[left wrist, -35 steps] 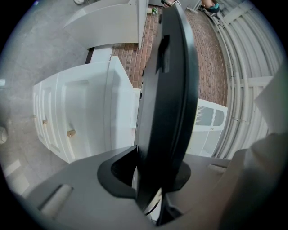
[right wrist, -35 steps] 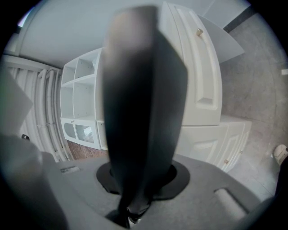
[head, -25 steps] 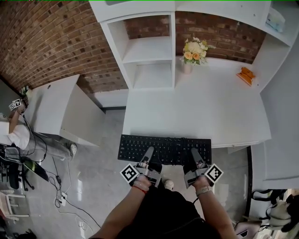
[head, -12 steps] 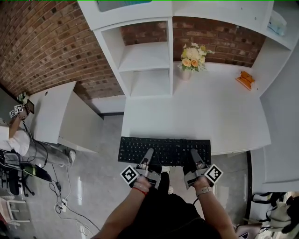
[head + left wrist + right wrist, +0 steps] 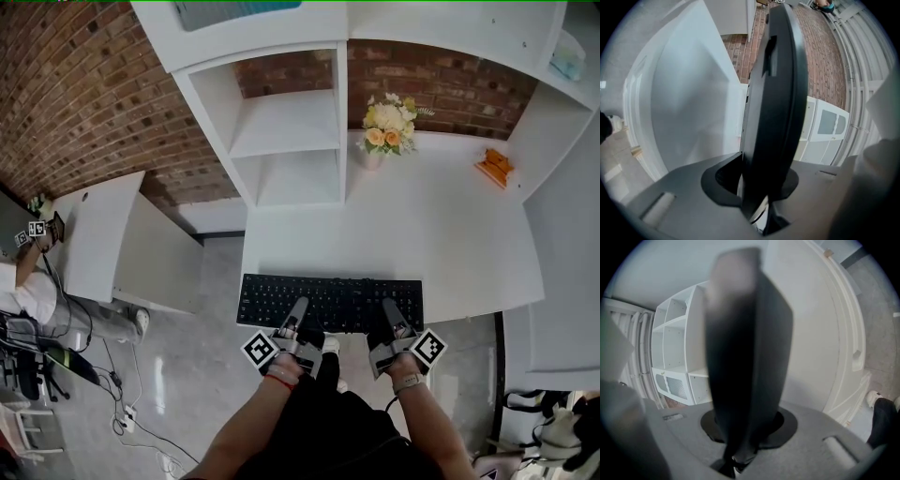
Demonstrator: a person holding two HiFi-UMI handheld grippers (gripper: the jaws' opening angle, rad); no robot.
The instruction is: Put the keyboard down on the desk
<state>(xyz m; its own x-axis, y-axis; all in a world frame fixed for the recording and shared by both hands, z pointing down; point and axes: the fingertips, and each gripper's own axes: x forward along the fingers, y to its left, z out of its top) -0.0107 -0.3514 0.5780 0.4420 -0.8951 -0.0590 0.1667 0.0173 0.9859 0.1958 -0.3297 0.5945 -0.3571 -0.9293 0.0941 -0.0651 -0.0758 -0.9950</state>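
A black keyboard (image 5: 330, 302) is held flat in the air at the front edge of the white desk (image 5: 422, 234). Its far edge overlaps the desk's front and the rest hangs over the floor. My left gripper (image 5: 298, 317) is shut on the keyboard's near edge left of centre. My right gripper (image 5: 392, 317) is shut on the near edge towards the right end. In the left gripper view the keyboard (image 5: 776, 93) stands edge-on between the jaws of the gripper (image 5: 757, 192). The right gripper view shows the same keyboard (image 5: 745, 357) clamped in that gripper (image 5: 740, 432).
A vase of flowers (image 5: 388, 131) stands at the desk's back, an orange object (image 5: 494, 167) at its back right. White shelves (image 5: 286, 141) rise at the back left. A white cabinet (image 5: 103, 234) and a person (image 5: 23, 286) are off to the left.
Both grippers have carried the keyboard forward towards the desk. The desk's front edge now lies under the keyboard's far edge. Both grips are unchanged.
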